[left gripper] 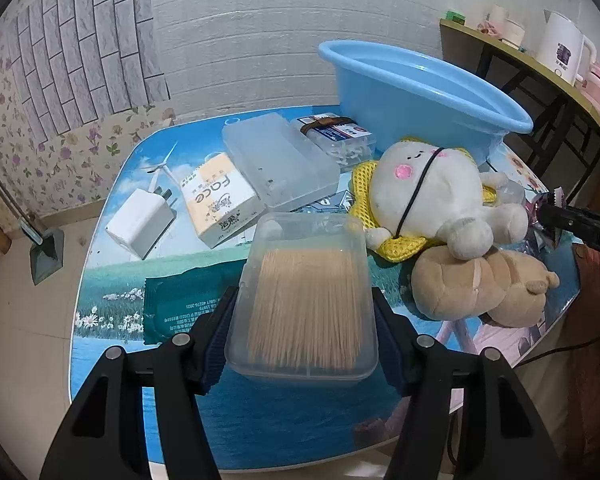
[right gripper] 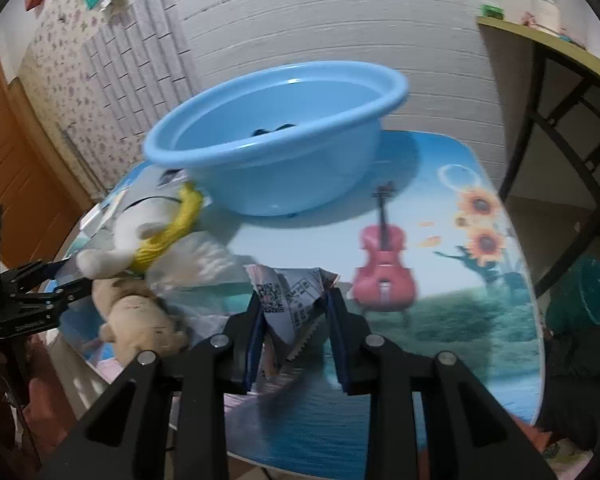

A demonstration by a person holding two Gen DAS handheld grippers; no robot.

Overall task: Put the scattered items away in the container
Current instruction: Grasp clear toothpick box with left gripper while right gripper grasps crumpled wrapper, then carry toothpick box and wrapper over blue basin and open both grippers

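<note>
Essentially, I judged the tidying barely begun, since nearly every item still lay on the printed table (left gripper: 112, 280) outside the blue basin (left gripper: 412, 92).

Working left to right in the left wrist view, I logged these items as outstanding: a white plug adapter (left gripper: 140, 222), a green foil sachet (left gripper: 184, 304), an orange-and-white tissue pack (left gripper: 220, 204), a frosted plastic case (left gripper: 278, 160), and a small clear box of clips (left gripper: 338, 138) just behind it.

At centre, I had the left gripper (left gripper: 302, 316) closed on the clear toothpick box (left gripper: 306, 300), one blue pad pressed against each long side. The box sat low over the table; I could not tell whether it had lifted clear.

Further right, a white plush toy (left gripper: 432, 196) with a yellow mesh collar lay on top of a tan plush toy (left gripper: 484, 288), both near the basin but outside it.

In the right wrist view, I had the right gripper (right gripper: 294, 320) clamped on a crumpled snack wrapper (right gripper: 288, 300) bearing a QR code, close above the table and short of the basin. A clear plastic bag (right gripper: 200, 264) lay beside it.

Something small and dark (right gripper: 274, 130) showed inside the basin; I could not identify it. My estimate: two items in hand, neither deposited, the remainder untouched.
</note>
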